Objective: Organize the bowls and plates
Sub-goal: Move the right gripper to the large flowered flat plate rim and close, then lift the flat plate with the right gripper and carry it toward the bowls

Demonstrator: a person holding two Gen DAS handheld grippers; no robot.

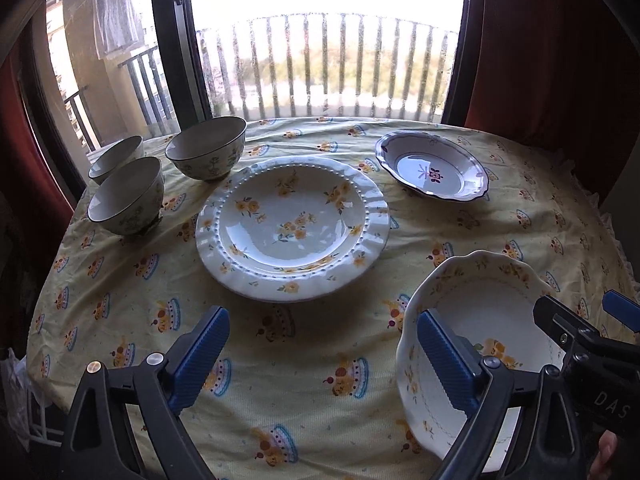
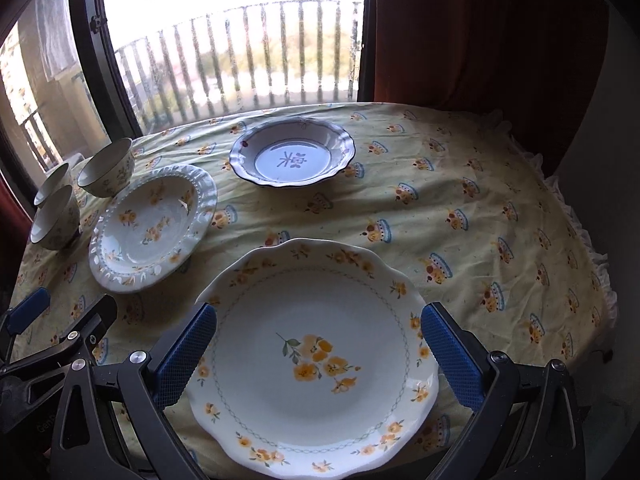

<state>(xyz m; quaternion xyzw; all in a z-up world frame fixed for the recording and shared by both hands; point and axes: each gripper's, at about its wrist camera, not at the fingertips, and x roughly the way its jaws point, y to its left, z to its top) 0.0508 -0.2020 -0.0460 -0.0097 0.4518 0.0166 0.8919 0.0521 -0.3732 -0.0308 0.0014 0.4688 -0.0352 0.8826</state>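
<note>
A: Where are my grippers?

B: My left gripper (image 1: 322, 354) hangs spread over the cloth (image 1: 280, 380), holding nothing. My right gripper (image 2: 320, 354) is spread too, jaws either side of the scalloped plate (image 2: 312, 360); I can't tell if they touch it.

A: And the rest?

B: The beaded plate (image 1: 292, 226) lies mid-table, the blue-rimmed dish (image 1: 432, 166) beyond it, three bowls (image 1: 206, 148) grouped at far left.

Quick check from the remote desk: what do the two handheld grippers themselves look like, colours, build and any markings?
Both match: the left gripper and right gripper have black plastic frames with triangular cutouts, silver pivot bolts, and blue fingers with cross-hatched grip pads. White letters "DAS" show on the right gripper's body in the left wrist view. No cables or sleeves are visible.
</note>
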